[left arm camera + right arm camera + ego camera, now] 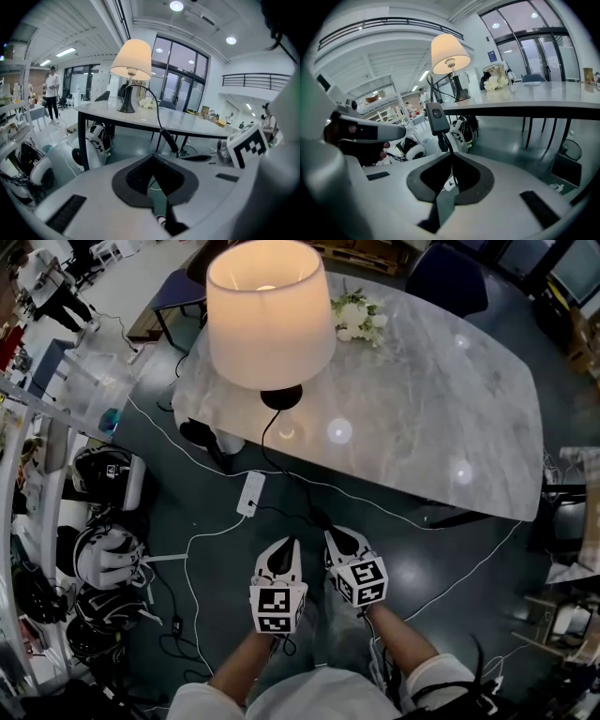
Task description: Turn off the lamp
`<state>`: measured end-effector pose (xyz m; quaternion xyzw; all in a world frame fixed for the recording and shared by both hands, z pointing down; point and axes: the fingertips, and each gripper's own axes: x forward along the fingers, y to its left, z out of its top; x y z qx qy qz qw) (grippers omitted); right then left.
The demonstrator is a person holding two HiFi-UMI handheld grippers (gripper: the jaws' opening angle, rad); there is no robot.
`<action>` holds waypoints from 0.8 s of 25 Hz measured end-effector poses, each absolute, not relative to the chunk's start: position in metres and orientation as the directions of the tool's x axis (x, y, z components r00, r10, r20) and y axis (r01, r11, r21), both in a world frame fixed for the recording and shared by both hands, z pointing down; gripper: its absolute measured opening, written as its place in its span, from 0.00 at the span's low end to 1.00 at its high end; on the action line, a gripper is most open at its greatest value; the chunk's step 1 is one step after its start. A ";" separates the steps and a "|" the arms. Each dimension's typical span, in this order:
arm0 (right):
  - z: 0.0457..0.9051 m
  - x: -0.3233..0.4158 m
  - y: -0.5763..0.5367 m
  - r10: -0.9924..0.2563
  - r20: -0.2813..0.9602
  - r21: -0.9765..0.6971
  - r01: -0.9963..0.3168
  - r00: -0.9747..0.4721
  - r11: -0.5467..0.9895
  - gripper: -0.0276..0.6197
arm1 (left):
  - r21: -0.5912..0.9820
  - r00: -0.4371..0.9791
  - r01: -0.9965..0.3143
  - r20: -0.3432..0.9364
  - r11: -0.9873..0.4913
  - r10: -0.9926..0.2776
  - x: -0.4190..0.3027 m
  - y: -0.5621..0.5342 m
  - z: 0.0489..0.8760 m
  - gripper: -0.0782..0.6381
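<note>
**Lamp's on, right claw has its cord**

Lamp (270, 310) is glowing, shade lit up warm. It sits on its black base near the left edge of the marble table (441, 399), up toward the far-left corner. A bunch of white flowers (356, 315) lies just beside it at the far edge.

The black cord (267, 442) runs from the base, drops off the table's near edge and hangs down to the inline switch (436, 118), a little black box with a round button. That switch sits just above the tips of the right gripper (451, 154), whose jaws are pinched onto the cord right below it.

Left gripper (152, 157) has its jaws pressed together, and I can't see anything caught in them. From its view the switch (168, 139) hangs a bit past its tips, to the right.

Both grippers sit side by side below the table's near edge. A white power strip (251, 493) lies on the dark floor just ahead of them, with helmets (108, 554) piled off to the left.
</note>
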<state>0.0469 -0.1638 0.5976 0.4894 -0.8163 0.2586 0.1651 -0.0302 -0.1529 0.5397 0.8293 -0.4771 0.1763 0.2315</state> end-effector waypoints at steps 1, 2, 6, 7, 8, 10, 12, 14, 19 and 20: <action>0.599 0.047 -0.164 -0.713 0.524 -0.259 -0.885 -0.466 0.388 0.06 | 0.240 0.498 -0.866 0.510 -0.439 -0.702 -0.029 -0.154 0.539 0.10; 0.600 0.046 -0.164 -0.713 0.524 -0.259 -0.885 -0.466 0.388 0.06 | 0.258 0.511 -0.859 0.509 -0.443 -0.693 -0.028 -0.155 0.538 0.10; 0.603 0.045 -0.164 -0.715 0.523 -0.264 -0.886 -0.464 0.382 0.06 | 0.271 0.535 -0.843 0.521 -0.466 -0.665 -0.023 -0.158 0.539 0.20; 0.603 0.045 -0.164 -0.715 0.523 -0.265 -0.886 -0.464 0.381 0.06 | 0.273 0.540 -0.840 0.518 -0.470 -0.664 -0.022 -0.160 0.538 0.21; 0.603 0.045 -0.164 -0.716 0.522 -0.265 -0.886 -0.464 0.381 0.06 | 0.280 0.547 -0.835 0.513 -0.474 -0.661 -0.020 -0.161 0.537 0.23; 0.604 0.044 -0.165 -0.714 0.522 -0.265 -0.885 -0.466 0.383 0.06 | 0.303 0.567 -0.823 0.505 -0.481 -0.651 -0.015 -0.164 0.535 0.28; 0.605 0.043 -0.165 -0.712 0.522 -0.263 -0.883 -0.469 0.389 0.06 | 0.326 0.585 -0.810 0.499 -0.487 -0.640 -0.010 -0.168 0.534 0.30; 0.606 0.042 -0.165 -0.709 0.521 -0.259 -0.880 -0.474 0.398 0.06 | 0.343 0.600 -0.800 0.492 -0.493 -0.631 -0.004 -0.171 0.532 0.30; 0.608 0.041 -0.163 -0.701 0.520 -0.244 -0.872 -0.488 0.425 0.06 | 0.380 0.618 -0.786 0.490 -0.488 -0.614 0.008 -0.183 0.533 0.30; 0.610 0.041 -0.162 -0.700 0.521 -0.244 -0.870 -0.490 0.427 0.06 | 0.385 0.619 -0.785 0.492 -0.485 -0.612 0.009 -0.185 0.533 0.30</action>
